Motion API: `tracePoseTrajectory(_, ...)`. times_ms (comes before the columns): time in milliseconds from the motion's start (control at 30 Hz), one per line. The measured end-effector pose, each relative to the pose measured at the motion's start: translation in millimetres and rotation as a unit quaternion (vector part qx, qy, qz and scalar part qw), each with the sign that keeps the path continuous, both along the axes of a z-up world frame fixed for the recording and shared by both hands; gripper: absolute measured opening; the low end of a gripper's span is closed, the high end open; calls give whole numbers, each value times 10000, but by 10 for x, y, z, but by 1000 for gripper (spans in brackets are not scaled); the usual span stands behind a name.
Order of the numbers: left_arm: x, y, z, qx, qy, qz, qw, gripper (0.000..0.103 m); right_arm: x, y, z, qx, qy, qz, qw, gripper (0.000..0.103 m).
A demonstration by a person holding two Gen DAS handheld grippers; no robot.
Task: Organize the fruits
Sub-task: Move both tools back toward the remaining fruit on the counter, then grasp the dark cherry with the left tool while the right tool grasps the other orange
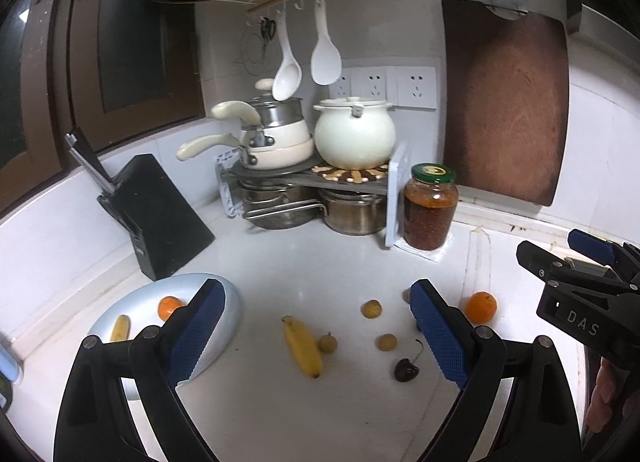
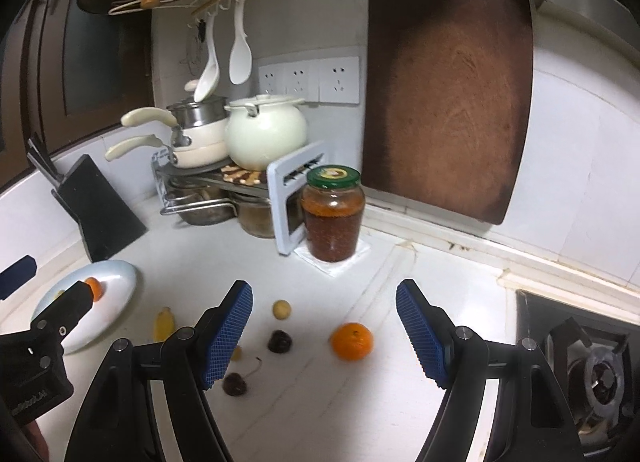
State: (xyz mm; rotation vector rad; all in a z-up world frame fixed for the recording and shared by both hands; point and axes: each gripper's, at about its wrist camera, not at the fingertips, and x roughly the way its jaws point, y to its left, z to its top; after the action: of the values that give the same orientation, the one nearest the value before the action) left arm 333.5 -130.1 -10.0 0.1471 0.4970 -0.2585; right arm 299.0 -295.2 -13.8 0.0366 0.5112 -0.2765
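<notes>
A pale blue plate at the left holds an orange and a small banana. On the white counter lie a banana, three small tan fruits, a dark cherry and an orange. My left gripper is open above the loose fruit and holds nothing. My right gripper is open, with the orange between its fingers on the counter. In the right wrist view I also see the plate, two cherries and a tan fruit.
A black knife block stands behind the plate. A rack with pots and a jar of chili sauce stand at the back. A cutting board leans on the wall. A gas stove is at the right.
</notes>
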Motion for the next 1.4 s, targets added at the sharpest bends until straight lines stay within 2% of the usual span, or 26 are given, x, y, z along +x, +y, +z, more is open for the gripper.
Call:
tracePoseTrajectory(567,-6,-361,-432,222,277,-44,9994,94,112,-347,-358,22,367,270,9990,75)
tracePoseTrajectory(900,46,-511,-736,214,673,-89,9975,93,228,-491,-613,123,610,427,9971,75)
tracePoseTrajectory(1033,68,-576,-840,269,705,-71,9971,89,299,-543,-709,120,716,486,9962,75)
tracePoseTrajectory(1400,209,-776,-1193,346,1260,-175,9913,81,518,-674,-986,301,1071,576,9921,75)
